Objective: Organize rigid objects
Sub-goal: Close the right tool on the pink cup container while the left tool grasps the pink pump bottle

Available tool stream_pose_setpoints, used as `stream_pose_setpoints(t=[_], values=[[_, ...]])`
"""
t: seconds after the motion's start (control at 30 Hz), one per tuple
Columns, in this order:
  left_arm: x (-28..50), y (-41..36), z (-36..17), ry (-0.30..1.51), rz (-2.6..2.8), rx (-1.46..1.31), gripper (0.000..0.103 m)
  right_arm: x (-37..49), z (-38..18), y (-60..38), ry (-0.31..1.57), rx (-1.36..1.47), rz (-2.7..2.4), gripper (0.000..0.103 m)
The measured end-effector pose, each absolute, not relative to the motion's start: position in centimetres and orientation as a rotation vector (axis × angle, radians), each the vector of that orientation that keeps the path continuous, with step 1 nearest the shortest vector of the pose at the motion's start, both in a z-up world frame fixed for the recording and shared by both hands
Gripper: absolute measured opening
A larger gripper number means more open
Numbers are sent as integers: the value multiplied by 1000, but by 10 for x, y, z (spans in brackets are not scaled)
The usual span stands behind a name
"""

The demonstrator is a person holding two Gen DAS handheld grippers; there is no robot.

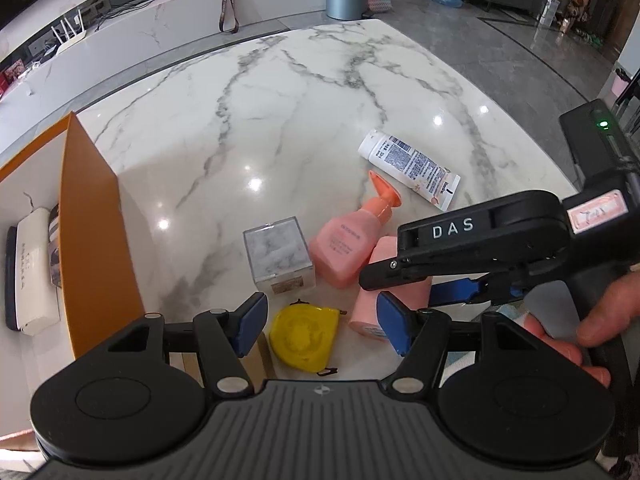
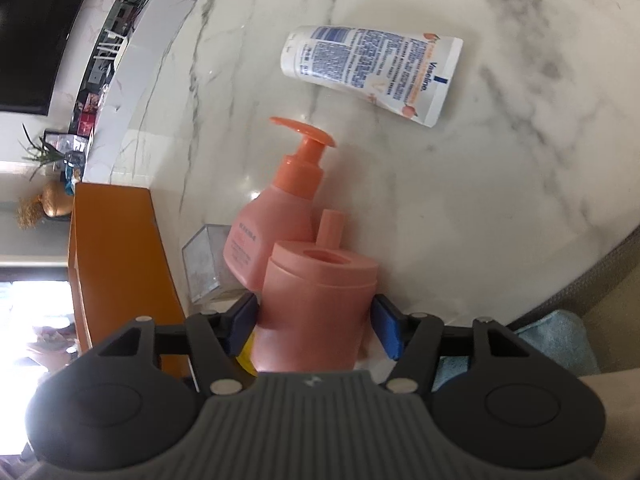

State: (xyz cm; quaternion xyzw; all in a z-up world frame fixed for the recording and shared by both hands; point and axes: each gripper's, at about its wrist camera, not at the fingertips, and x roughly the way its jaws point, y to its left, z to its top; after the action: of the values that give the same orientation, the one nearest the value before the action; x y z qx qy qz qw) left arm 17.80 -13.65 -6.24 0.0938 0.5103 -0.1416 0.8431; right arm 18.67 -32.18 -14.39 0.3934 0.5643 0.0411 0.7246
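Note:
On the marble table (image 1: pixel 304 92) lie a pink pump bottle (image 1: pixel 346 242), a pink flip-cap bottle (image 1: pixel 374 300), a white Vaseline tube (image 1: pixel 410 168), a clear cube box (image 1: pixel 278 254) and a yellow tape measure (image 1: pixel 304 336). My left gripper (image 1: pixel 324 328) is open and empty, hovering over the tape measure. My right gripper (image 2: pixel 316 326) has its jaws around the flip-cap bottle (image 2: pixel 316 304), both pads close to its sides; it lies on the table. The pump bottle (image 2: pixel 276 220) and tube (image 2: pixel 372 68) lie beyond it.
An orange box (image 1: pixel 92 248) stands open at the left with a white case (image 1: pixel 28 272) inside; it also shows in the right wrist view (image 2: pixel 120 264). A blue cloth (image 2: pixel 556 344) lies off the table's near edge.

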Motion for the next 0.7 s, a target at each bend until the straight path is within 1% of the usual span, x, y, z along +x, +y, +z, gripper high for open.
stream_pose_setpoints(t=[0.13, 0.43, 0.5, 0.6, 0.7], values=[[183, -144, -58, 1062, -319, 216, 74, 182, -130, -325, 1184, 790, 53, 63], [211, -159, -54, 1069, -385, 241, 74, 212, -107, -354, 1206, 485, -80, 63], [218, -162, -54, 1070, -400, 248, 74, 216, -110, -363, 1201, 482, -95, 63], [229, -167, -57, 1082, -422, 263, 74, 220, -121, -368, 1228, 506, -114, 61], [239, -172, -63, 1101, -486, 263, 74, 224, -125, -373, 1216, 563, -111, 64]])
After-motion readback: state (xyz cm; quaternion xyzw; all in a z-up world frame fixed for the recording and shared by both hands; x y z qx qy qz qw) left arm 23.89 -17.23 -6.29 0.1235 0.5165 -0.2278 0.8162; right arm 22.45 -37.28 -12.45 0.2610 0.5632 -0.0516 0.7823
